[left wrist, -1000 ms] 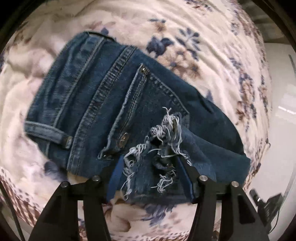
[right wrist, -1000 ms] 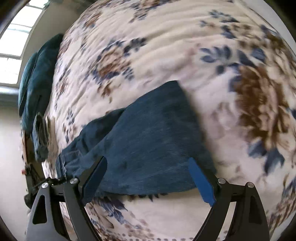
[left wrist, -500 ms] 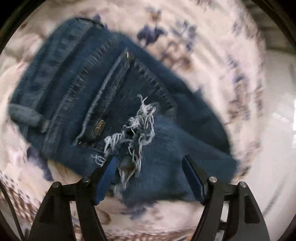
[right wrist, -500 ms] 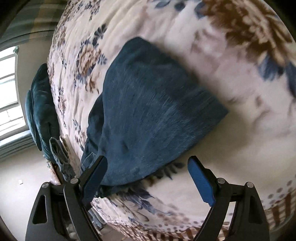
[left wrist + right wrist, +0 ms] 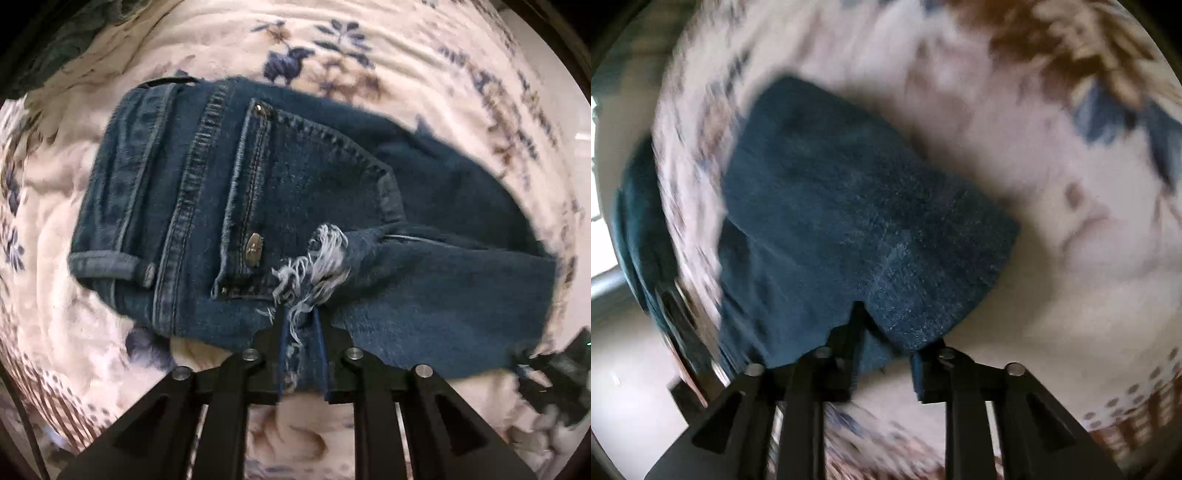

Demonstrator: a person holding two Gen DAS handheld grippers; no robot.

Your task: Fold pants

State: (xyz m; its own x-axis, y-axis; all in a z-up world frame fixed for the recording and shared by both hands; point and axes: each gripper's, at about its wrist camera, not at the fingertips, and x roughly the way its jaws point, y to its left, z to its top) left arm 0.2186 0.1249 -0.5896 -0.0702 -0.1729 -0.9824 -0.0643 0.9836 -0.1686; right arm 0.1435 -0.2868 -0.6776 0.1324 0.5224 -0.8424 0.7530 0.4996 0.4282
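The jeans [image 5: 295, 206] lie folded on the floral blanket [image 5: 369, 48]; the left gripper [image 5: 299, 321] is clenched on the frayed hem, the right gripper [image 5: 886, 332] on the fold's near edge. Both pinch the near edge, probably to carry it over as one layer.

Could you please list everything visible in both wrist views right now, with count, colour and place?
jeans: one, dark blue, folded on the blanket, frayed hem on top by the back pocket.
blanket: one, cream with blue and brown flowers, under the jeans.
dark teal fabric: one pile, at the far left edge, blurred.
left gripper: black, blue pads, closed on the frayed hem.
right gripper: black, blue pads, closed on the folded edge.
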